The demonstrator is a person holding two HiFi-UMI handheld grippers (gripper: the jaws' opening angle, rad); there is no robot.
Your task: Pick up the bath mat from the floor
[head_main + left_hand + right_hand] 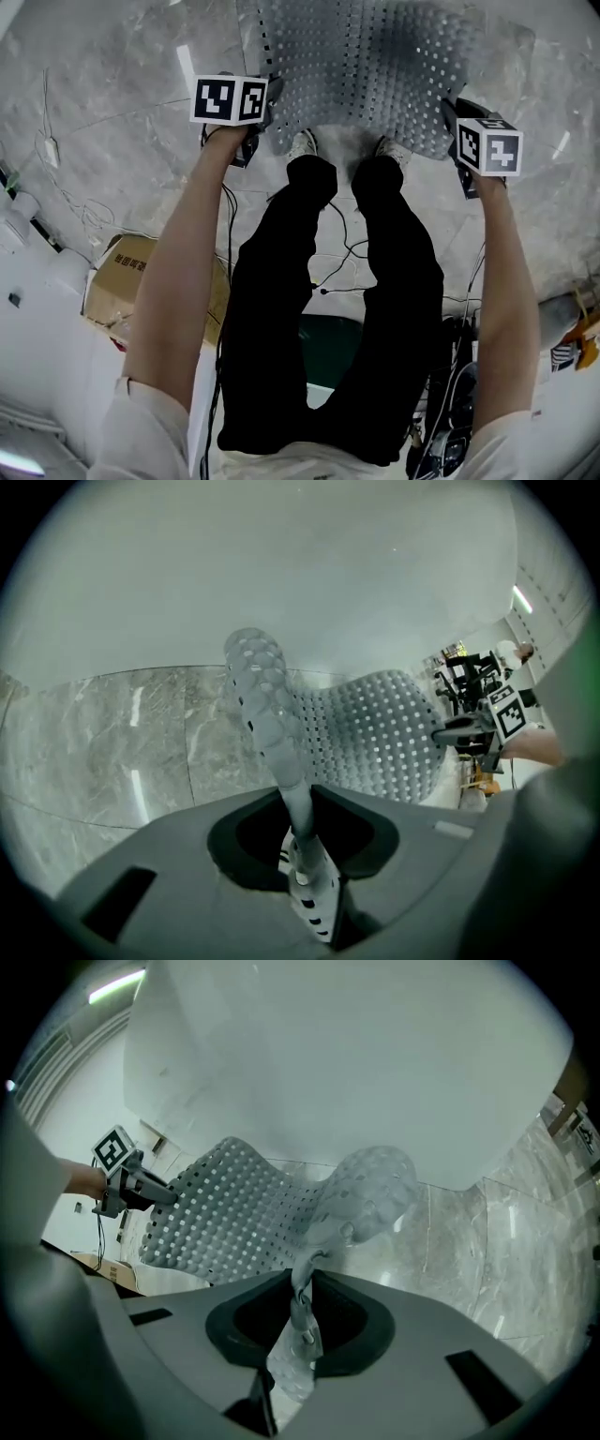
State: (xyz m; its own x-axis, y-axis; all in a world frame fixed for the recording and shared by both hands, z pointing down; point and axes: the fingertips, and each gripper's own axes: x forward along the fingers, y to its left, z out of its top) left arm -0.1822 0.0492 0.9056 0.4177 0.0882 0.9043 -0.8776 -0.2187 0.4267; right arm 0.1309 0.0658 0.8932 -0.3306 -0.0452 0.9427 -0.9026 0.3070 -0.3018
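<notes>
left gripper (pixel 302 847), right gripper (pixel 302 1321) clamp bath mat (pixel 375 66)

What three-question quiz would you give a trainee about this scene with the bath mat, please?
1. True or false: the left gripper and the right gripper are each shut on the grey perforated rubber bath mat.
2. What sits at the left of the person? A) a brown cardboard box B) a red bucket C) a blue chair
3. Which edge of the mat is gripped?
Key: 1 true. 2 A. 3 the edge nearest the person, with one gripper at each corner.
</notes>
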